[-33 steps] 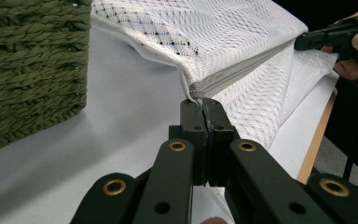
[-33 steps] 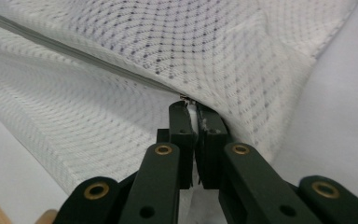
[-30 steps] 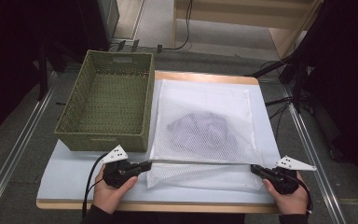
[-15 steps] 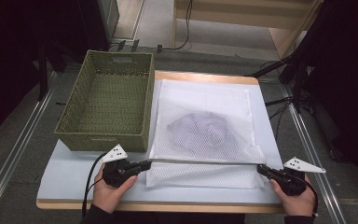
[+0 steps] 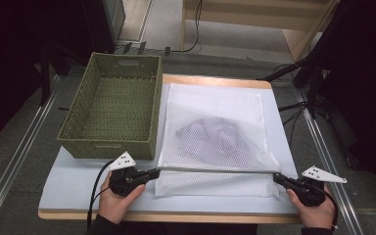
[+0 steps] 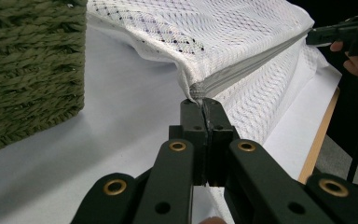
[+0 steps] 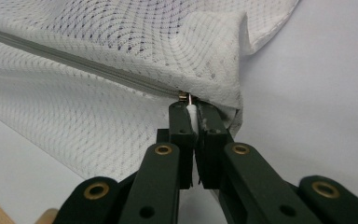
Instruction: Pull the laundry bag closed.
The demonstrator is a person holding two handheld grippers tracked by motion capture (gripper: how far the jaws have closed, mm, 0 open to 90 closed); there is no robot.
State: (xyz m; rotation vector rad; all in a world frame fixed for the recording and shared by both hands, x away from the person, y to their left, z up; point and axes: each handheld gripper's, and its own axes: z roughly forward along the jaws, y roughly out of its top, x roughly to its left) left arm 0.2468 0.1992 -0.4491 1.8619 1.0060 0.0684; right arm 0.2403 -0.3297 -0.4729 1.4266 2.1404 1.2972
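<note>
Here the left gripper (image 5: 152, 173) has its jaws pinched fully together on the near-left corner of the white mesh laundry bag (image 5: 215, 117), right at the zipper (image 5: 215, 169) end. The bag lies flat on the white table (image 5: 78, 181) with a dark garment (image 5: 213, 137) inside, its near edge stretched taut between both hands. At the far end of that edge, the right gripper (image 5: 278, 178) is clamped tight on the zipper pull (image 7: 191, 108). The likely trouble, I judge: pulling too hard could slip the small pull out of the jaws, or drag the whole bag if the left corner slides free. The green woven basket (image 5: 112, 112) sits just beside the bag's left edge, empty, and crowds the left hand (image 5: 117, 203) a little.
</note>
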